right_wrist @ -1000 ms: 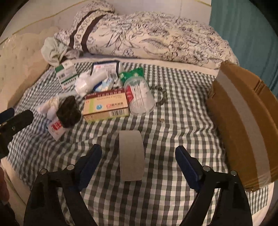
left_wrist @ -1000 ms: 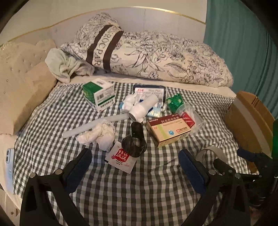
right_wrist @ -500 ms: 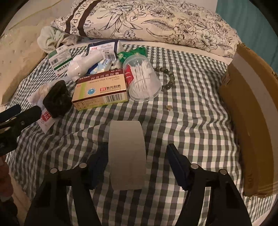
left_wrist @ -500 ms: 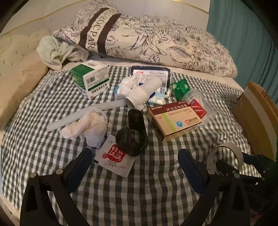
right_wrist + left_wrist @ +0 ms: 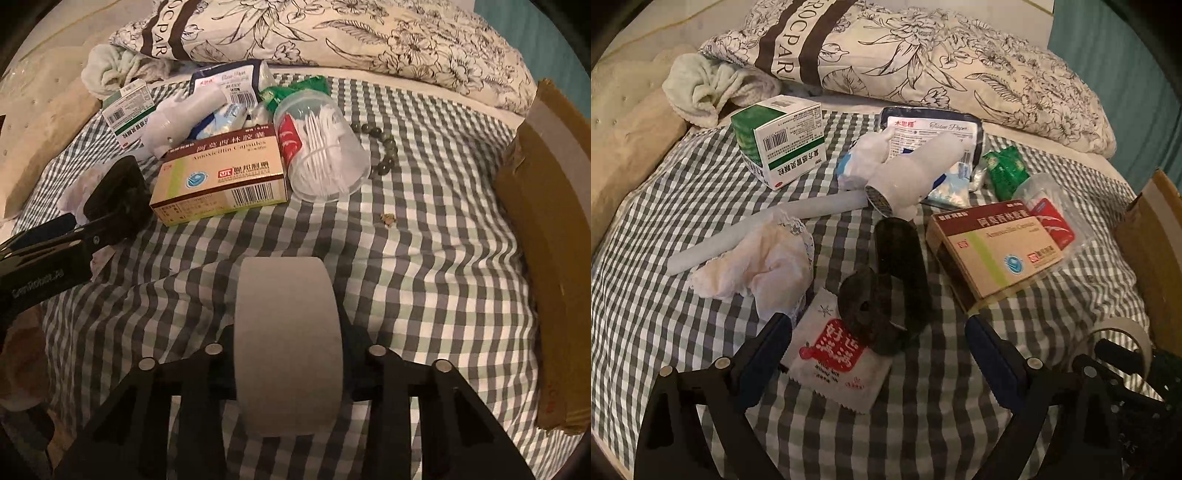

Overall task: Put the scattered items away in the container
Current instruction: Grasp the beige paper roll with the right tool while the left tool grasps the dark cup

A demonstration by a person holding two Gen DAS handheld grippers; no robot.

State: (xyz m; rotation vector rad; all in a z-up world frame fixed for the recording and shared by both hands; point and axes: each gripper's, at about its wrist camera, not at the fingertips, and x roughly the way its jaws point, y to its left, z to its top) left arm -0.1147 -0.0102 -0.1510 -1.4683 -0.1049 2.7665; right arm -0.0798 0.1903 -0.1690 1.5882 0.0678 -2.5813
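A grey tape roll [image 5: 288,332] stands on edge on the checked cloth. My right gripper [image 5: 288,332] is closing on it, and its pads lie against the roll's two flat sides. The cardboard box [image 5: 546,221] stands at the right edge of the bed. My left gripper [image 5: 875,325] hangs low over a black cylindrical object [image 5: 894,266] and a red-and-white sachet [image 5: 831,354]. Its jaws are closing but still wide, with both items between the fingers and the pads touching neither. The left wrist view catches the tape roll [image 5: 1123,332] at lower right.
Scattered behind are a green-and-white medicine box [image 5: 783,136], a brown capsule box [image 5: 993,247], crumpled tissue [image 5: 757,266], a white bottle [image 5: 912,173], a clear tub of cotton swabs [image 5: 325,147] and a bead bracelet [image 5: 384,147]. A floral pillow [image 5: 923,55] lies at the back.
Both grippers have sunk toward the bed. The right jaws have closed from wide apart onto the tape roll. The left gripper has come closer over the black object and sachet.
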